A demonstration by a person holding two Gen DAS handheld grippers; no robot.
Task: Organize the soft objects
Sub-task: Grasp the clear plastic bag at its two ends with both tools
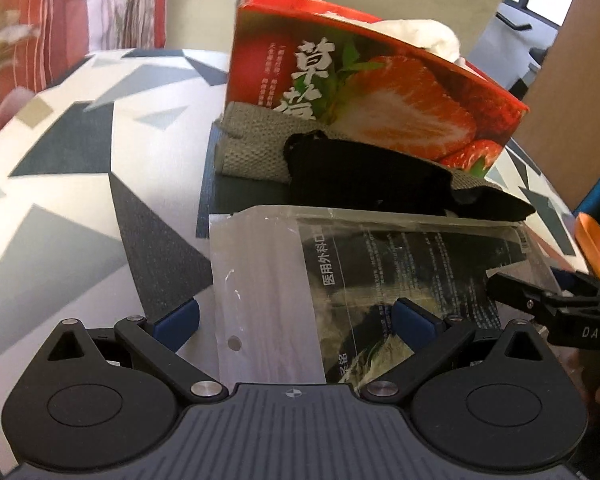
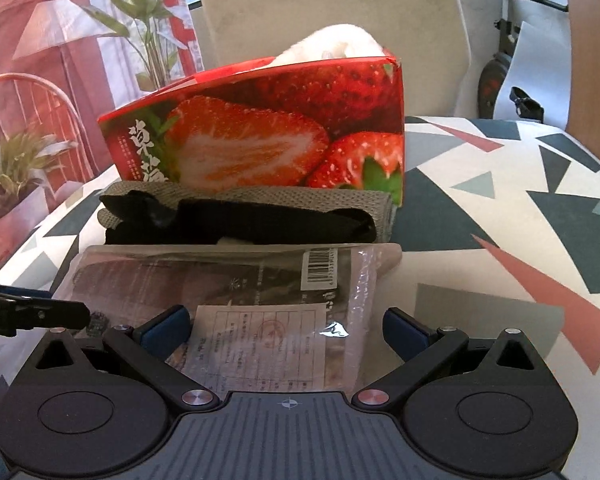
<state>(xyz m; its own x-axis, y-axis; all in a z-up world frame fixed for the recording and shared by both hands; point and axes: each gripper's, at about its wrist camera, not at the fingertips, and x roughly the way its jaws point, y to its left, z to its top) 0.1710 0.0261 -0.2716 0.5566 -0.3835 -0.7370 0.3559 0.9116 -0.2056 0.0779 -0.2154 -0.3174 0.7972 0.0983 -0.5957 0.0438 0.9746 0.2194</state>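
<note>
A clear plastic packet of face masks (image 1: 364, 272) (image 2: 236, 292) lies flat on the patterned tablecloth. My left gripper (image 1: 296, 320) is open, its blue pads either side of the packet's left end. Over the packet's right end my right gripper (image 2: 286, 328) also stands open. Behind the packet lie a black fabric piece (image 1: 364, 176) (image 2: 260, 220) on a folded grey knit cloth (image 1: 252, 148) (image 2: 236, 194). A red strawberry-printed box (image 1: 372, 92) (image 2: 268, 128) stands behind them with white soft material (image 1: 420, 36) (image 2: 332, 44) sticking out of its top.
The tablecloth (image 1: 60, 208) (image 2: 500, 248) has grey, dark blue and pink triangles. A beige chair back (image 2: 332, 8) stands behind the table. The right gripper's black finger (image 1: 540, 300) shows at the left view's right edge. A potted plant (image 2: 16, 168) and red curtain sit at left.
</note>
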